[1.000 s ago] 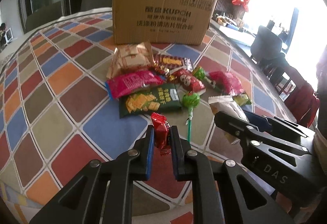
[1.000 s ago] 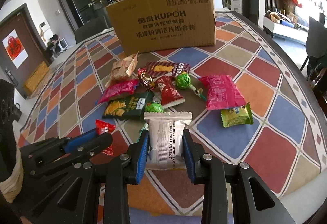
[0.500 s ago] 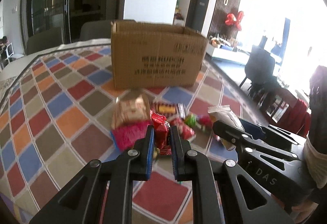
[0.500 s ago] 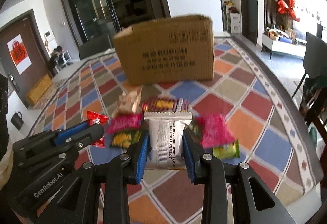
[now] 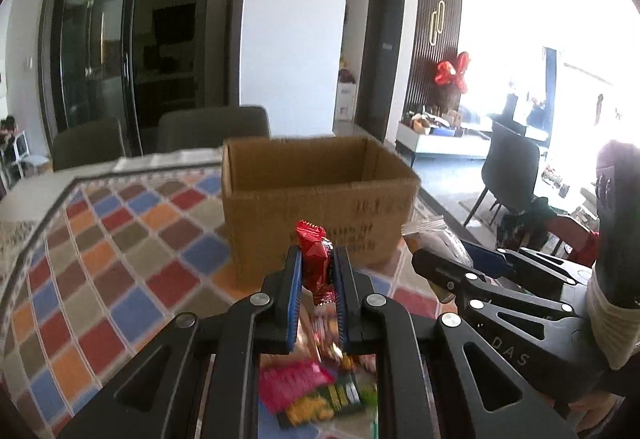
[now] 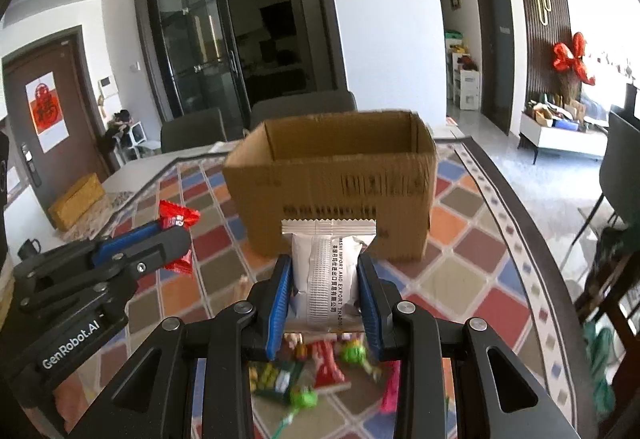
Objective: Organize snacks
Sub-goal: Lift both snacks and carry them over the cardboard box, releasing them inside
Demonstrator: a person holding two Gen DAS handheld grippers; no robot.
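Candy comes first on the left: the left gripper (image 5: 316,275) is clamped on a small red candy wrapper (image 5: 314,259), raised in front of the cardboard box (image 5: 316,195). To its right, the right gripper (image 6: 325,279) pinches a white snack packet (image 6: 326,275) by its middle, also just short of the box. Both 2 items look light, soft and crinkly, probably slippery; a mid-body pinch seems safest. Remaining snacks (image 6: 320,371) below are blurred, and the box floor is hidden behind its front wall.
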